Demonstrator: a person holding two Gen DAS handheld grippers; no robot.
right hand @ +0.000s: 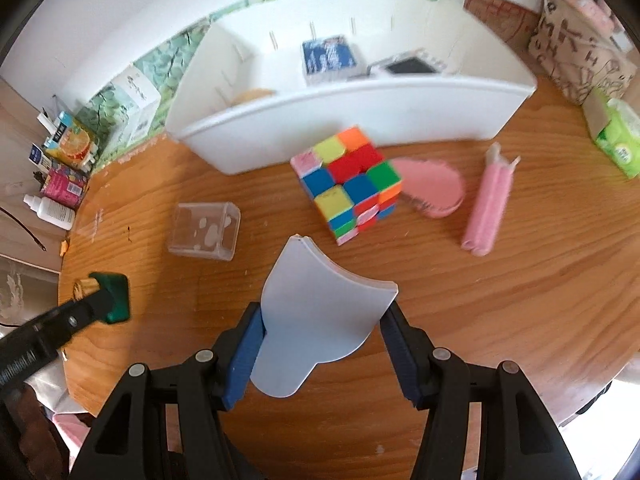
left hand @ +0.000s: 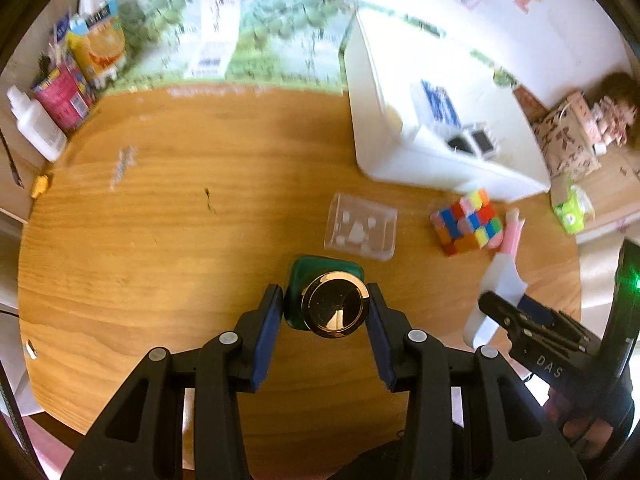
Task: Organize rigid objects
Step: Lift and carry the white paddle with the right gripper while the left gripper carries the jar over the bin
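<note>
My left gripper (left hand: 323, 305) is shut on a green bottle with a gold cap (left hand: 334, 304), held above the round wooden table (left hand: 160, 240). It also shows in the right wrist view (right hand: 114, 292). My right gripper (right hand: 322, 320) is shut on a flat pale-blue piece (right hand: 320, 308), also visible in the left wrist view (left hand: 500, 292). A colourful puzzle cube (right hand: 350, 182) sits ahead of it, with a pink dish (right hand: 434, 190) and a pink tube (right hand: 486, 204) to its right. A clear plastic box (right hand: 206, 230) lies to the left.
A white organizer bin (right hand: 360, 112) holding a blue pack (right hand: 328, 58) and a dark device (right hand: 408, 66) stands at the table's back. Cartons, a can and a white bottle (left hand: 36, 128) cluster at the far left. A green tissue pack (right hand: 618, 136) lies at the right.
</note>
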